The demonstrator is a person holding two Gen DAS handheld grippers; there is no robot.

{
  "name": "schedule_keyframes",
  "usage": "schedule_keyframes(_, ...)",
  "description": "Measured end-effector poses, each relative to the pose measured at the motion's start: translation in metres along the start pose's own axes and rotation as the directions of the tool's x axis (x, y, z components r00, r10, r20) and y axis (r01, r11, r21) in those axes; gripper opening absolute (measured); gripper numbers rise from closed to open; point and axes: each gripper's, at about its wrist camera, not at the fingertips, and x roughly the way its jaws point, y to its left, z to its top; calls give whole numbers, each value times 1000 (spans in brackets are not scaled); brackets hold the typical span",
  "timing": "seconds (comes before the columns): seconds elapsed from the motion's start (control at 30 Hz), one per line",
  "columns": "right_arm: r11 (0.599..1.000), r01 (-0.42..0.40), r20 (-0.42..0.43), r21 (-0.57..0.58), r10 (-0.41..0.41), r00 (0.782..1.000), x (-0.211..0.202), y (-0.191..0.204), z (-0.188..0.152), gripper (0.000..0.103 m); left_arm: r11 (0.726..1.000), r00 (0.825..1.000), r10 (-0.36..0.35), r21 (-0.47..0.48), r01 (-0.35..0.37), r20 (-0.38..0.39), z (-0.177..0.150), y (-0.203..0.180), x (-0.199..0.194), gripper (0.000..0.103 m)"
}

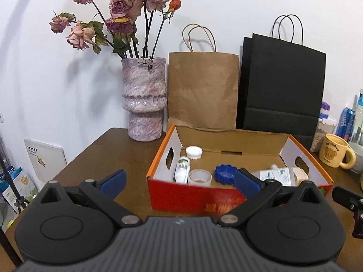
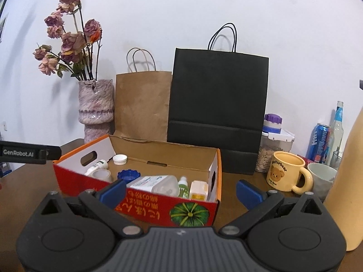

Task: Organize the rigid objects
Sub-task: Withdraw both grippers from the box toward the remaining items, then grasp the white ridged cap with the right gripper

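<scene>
A red and orange cardboard box (image 1: pixel 181 192) (image 2: pixel 140 206) stands open on the brown table. Inside lie a white cap (image 1: pixel 194 152) (image 2: pixel 119 159), a small white bottle (image 1: pixel 182 168) (image 2: pixel 96 166), a clear round lid (image 1: pixel 199 177) (image 2: pixel 102 175), a blue cap (image 1: pixel 225 173) (image 2: pixel 128 175), a clear flat bottle (image 2: pixel 155 184) (image 1: pixel 275 175), a small green bottle (image 2: pixel 183 187) and a cream box (image 2: pixel 199 190) (image 1: pixel 300 175). My left gripper (image 1: pixel 180 183) is open in front of the box. My right gripper (image 2: pixel 181 191) is open too, near the box's front right corner. Neither holds anything.
Behind the box stand a pink vase (image 1: pixel 144 99) (image 2: pixel 95 106) with dried roses, a brown paper bag (image 1: pixel 202 90) (image 2: pixel 143 104) and a black paper bag (image 1: pixel 281 83) (image 2: pixel 217 104). At the right are a yellow bear mug (image 2: pixel 286 173) (image 1: pixel 335 153), a grey cup (image 2: pixel 322 180), a jar (image 2: pixel 273 149), a can and a bottle.
</scene>
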Motion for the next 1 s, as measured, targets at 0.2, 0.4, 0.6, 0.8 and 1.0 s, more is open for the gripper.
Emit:
schedule_keyframes(0.2, 1000, -7, -21, -10, 7, 1000, -16, 2, -12, 103, 1000, 1000, -16, 17, 16, -27, -10, -1, -13, 103)
schedule_keyframes(0.4, 1000, -15, -47, -15, 14, 999, -29, 4, -25, 103, 999, 998, -37, 34, 38, -52, -22, -2, -28, 103)
schedule_keyframes(0.6, 1000, -20, -75, -18, 19, 997, -40, 6, -37, 103, 997, 995, -50, 49, 54, -82, -36, -4, -40, 103)
schedule_keyframes(0.8, 999, -22, -105, -25, 19, 994, -48, 8, -48, 103, 995, 993, -65, 71, 72, -100, -50, -7, -51, 103)
schedule_keyframes(1.0, 998, -29, -145, -53, 21, 989, -54, 12, -60, 103, 993, 989, -71, 85, 83, -128, -63, -9, -57, 103)
